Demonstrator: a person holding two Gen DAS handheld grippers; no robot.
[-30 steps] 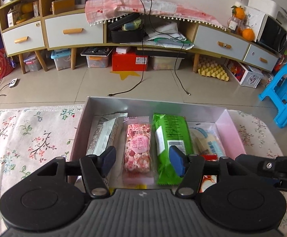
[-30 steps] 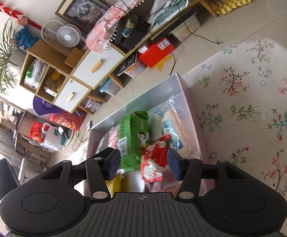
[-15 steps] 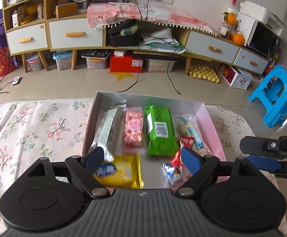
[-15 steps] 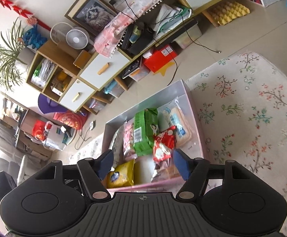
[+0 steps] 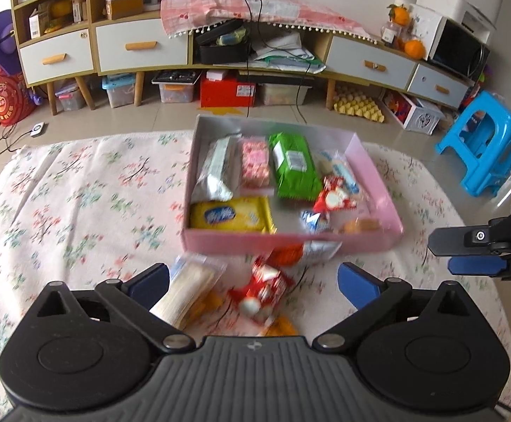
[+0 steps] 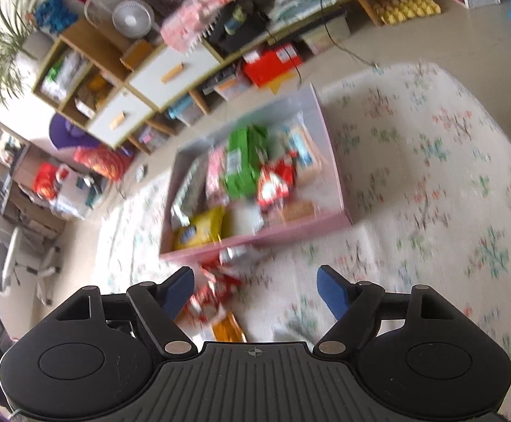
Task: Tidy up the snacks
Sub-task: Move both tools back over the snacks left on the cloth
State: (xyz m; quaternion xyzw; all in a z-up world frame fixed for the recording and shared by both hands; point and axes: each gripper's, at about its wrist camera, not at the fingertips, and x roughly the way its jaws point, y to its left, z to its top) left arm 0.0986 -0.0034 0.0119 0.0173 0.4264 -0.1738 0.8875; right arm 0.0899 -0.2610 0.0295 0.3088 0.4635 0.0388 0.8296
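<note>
A pink box (image 5: pixel 290 242) stands on the flowered cloth and holds several snack packets: green (image 5: pixel 292 170), yellow (image 5: pixel 229 214), pink (image 5: pixel 254 163) and a red one (image 5: pixel 332 195). In front of it lie loose snacks: a pale wafer packet (image 5: pixel 188 292), a red packet (image 5: pixel 260 290) and an orange-and-white packet (image 5: pixel 301 249). My left gripper (image 5: pixel 252 283) hangs over these, its jaws opening wide, with nothing gripped. My right gripper (image 6: pixel 255 290), also seen at the right (image 5: pixel 441 255), is opening too and holds nothing. In the blurred right wrist view, the pink box (image 6: pixel 290 232) lies ahead and the red packet (image 6: pixel 209 299) sits by the left finger.
The flowered cloth (image 5: pixel 79 211) covers the table to the left and right of the box. Beyond the table's far edge are the floor, a long cabinet (image 5: pixel 143 49) with drawers, and a blue stool (image 5: pixel 484 154) at the right.
Both grippers have drawn back from the box and their jaws have spread. The box now sits further away, and loose snacks in front of it have come into view.
</note>
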